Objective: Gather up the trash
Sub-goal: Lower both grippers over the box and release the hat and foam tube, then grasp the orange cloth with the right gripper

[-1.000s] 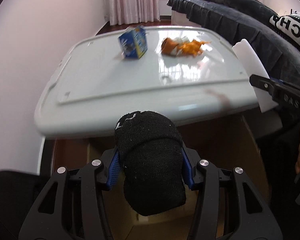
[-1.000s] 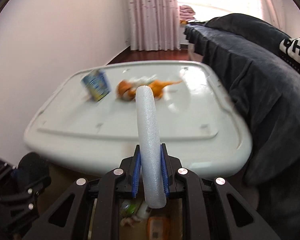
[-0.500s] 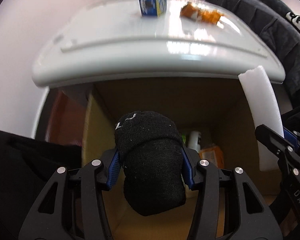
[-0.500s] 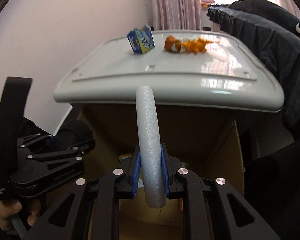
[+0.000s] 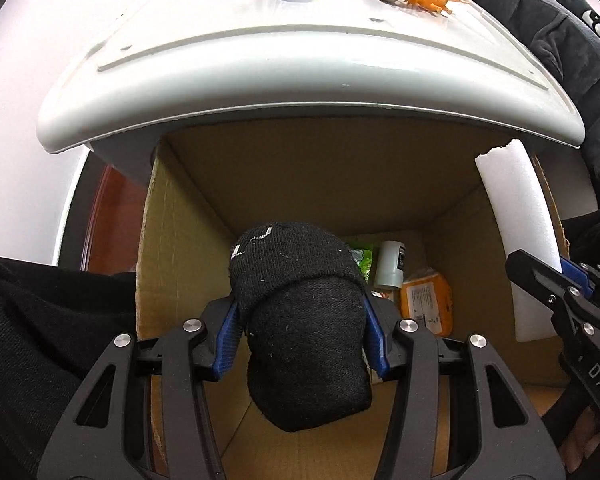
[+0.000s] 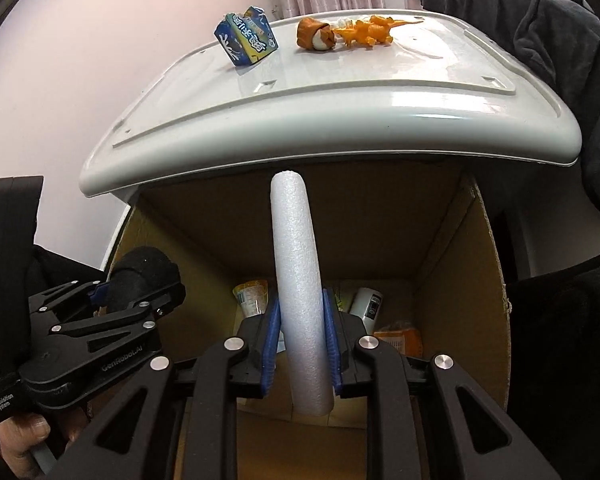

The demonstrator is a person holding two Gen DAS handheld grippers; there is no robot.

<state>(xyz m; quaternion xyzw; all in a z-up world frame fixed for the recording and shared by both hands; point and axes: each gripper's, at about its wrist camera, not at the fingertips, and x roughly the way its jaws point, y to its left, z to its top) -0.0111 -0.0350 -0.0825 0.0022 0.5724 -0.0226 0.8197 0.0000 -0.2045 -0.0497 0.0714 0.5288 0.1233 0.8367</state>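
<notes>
My left gripper point(image 5: 302, 328) is shut on a rolled black sock point(image 5: 300, 280), held over the open cardboard box point(image 5: 180, 240) under the white table's front edge. My right gripper point(image 6: 303, 336) is shut on a white foam tube point(image 6: 296, 260) that stands up between its blue pads, also above the box point(image 6: 452, 260). In the right wrist view the left gripper point(image 6: 112, 296) with the sock sits at the left. In the left wrist view the foam tube point(image 5: 516, 208) and right gripper point(image 5: 556, 276) are at the right edge.
On the white table point(image 6: 340, 112) lie a blue carton point(image 6: 246, 40) and an orange wrapper with scraps point(image 6: 352, 34). In the box lie a white bottle point(image 5: 390, 264), an orange packet point(image 5: 424, 300) and a green packet point(image 5: 362, 258). Dark fabric point(image 6: 520, 20) drapes at the right.
Both grippers have sunk from table-top height to just over the open box and now tilt down into it. Each still holds its item.
</notes>
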